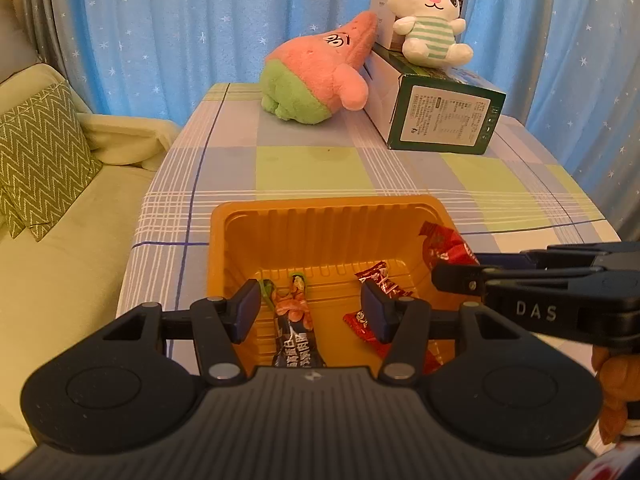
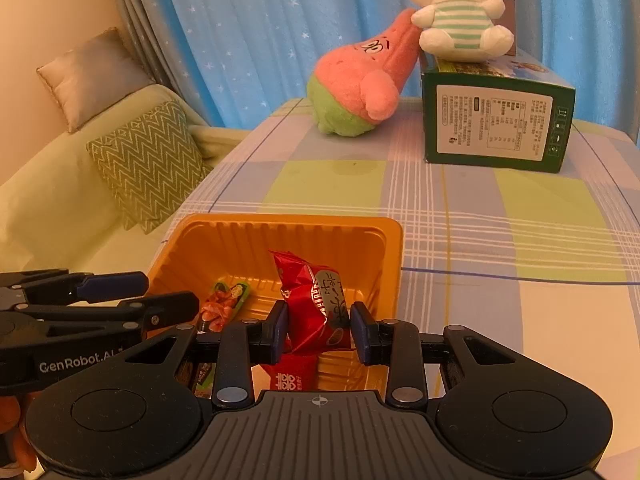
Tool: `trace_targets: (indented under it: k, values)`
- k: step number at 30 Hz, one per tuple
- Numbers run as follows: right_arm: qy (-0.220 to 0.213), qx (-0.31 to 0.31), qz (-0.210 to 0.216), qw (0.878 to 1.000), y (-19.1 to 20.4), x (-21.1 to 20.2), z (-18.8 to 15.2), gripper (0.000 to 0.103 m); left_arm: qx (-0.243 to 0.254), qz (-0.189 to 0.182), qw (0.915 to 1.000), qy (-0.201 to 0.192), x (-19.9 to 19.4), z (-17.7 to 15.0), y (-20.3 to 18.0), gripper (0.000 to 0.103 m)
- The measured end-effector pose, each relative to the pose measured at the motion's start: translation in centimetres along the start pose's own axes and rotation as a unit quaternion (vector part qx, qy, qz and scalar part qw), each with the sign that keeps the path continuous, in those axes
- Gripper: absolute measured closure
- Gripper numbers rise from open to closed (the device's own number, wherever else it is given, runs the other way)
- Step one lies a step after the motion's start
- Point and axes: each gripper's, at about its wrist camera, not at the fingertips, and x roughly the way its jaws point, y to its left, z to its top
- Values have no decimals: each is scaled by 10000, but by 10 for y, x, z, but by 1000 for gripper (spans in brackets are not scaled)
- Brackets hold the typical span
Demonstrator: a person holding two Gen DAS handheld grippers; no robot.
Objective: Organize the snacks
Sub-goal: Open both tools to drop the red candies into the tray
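Observation:
An orange plastic tray [image 1: 280,232] [image 2: 224,240] sits near the table's front left. In it lie a dark sausage snack packet [image 1: 294,332] [image 2: 224,304] and red candy packets [image 1: 380,280] [image 2: 288,376]. My left gripper [image 1: 310,310] is open above the tray, its fingers either side of the dark packet. My right gripper [image 2: 318,330] [image 1: 456,272] holds a red candy packet [image 2: 316,304] [image 1: 444,246] between its pads over the tray's right side; the pads stand slightly apart from the wrapper edges.
A pink and green star plush [image 1: 320,76] [image 2: 360,88], a green carton [image 1: 440,116] [image 2: 496,128] and a white bunny plush [image 1: 430,16] [image 2: 460,12] stand at the table's back. A sofa with a zigzag cushion [image 1: 40,160] [image 2: 152,164] is at the left. Blue curtains hang behind.

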Motion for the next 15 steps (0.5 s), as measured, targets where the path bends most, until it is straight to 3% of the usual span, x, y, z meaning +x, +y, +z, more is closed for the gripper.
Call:
trace_targets:
  k: [15]
  values:
    - [37, 68, 95, 9999, 7, 3, 5, 68, -95, 61, 9999, -36, -9, -4, 14, 50]
